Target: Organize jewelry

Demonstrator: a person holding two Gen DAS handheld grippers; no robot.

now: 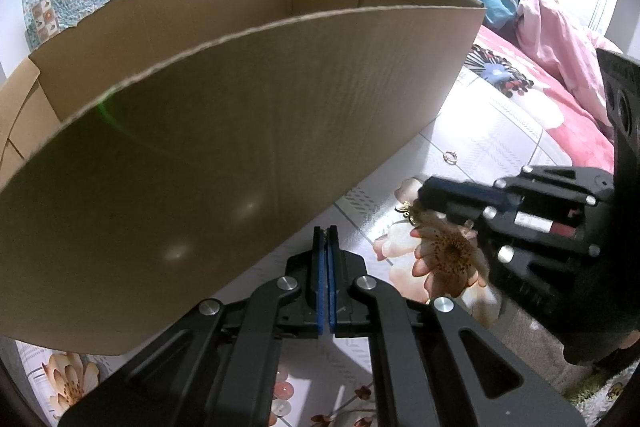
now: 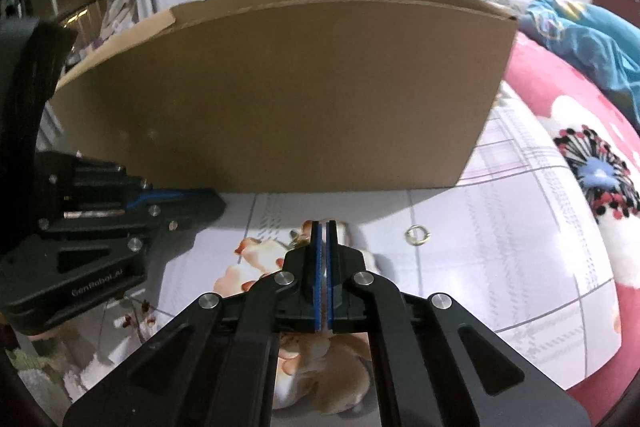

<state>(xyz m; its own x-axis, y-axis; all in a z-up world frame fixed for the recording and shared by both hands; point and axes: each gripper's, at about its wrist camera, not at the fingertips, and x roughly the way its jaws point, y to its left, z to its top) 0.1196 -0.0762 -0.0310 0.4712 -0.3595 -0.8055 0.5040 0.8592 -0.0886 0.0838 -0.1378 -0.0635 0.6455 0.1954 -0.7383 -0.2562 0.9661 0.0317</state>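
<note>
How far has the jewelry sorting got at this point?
Done: cannot tell, since the cardboard box hides its inside from both views. In hand: the right gripper has its jaws shut at a small gold piece on the floral sheet; whether it is truly pinched is unclear. The left gripper is shut with nothing between its jaws. Left: a gold ring lies loose on the sheet near the box.

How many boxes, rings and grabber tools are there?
Cardboard box: 1
Gold ring on the bedsheet: 1
Grabber tools: 2, the left gripper and the right gripper
Total: 4
</note>
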